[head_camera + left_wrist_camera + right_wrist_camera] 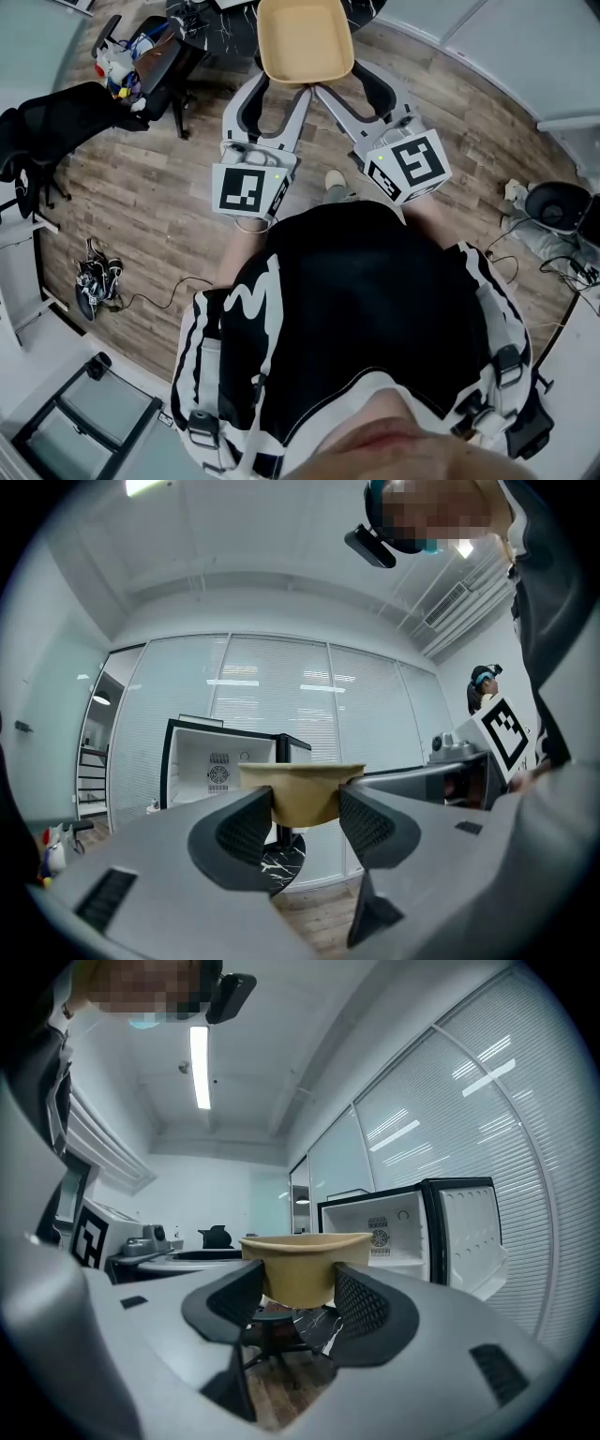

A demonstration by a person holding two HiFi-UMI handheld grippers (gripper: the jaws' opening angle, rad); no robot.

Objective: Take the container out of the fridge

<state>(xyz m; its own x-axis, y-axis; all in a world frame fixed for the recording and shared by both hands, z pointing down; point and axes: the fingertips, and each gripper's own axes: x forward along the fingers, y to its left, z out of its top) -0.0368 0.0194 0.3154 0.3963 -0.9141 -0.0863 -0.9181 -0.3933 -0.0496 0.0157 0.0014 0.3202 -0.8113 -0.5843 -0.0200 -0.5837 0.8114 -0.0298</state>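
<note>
A tan, empty, open-topped container hangs above the wooden floor in the head view, held between both grippers. My left gripper is shut on its near left side, and my right gripper is shut on its near right side. Along the left gripper, the container sits between the jaws, with the open white fridge behind it. From the right gripper, the container is also pinched between the jaws. The fridge stands beyond with its door swung right.
A black office chair and a chair loaded with objects stand at the left. Cables lie on the floor. A dark marble-topped table sits below the fridge. A black bin is at the right.
</note>
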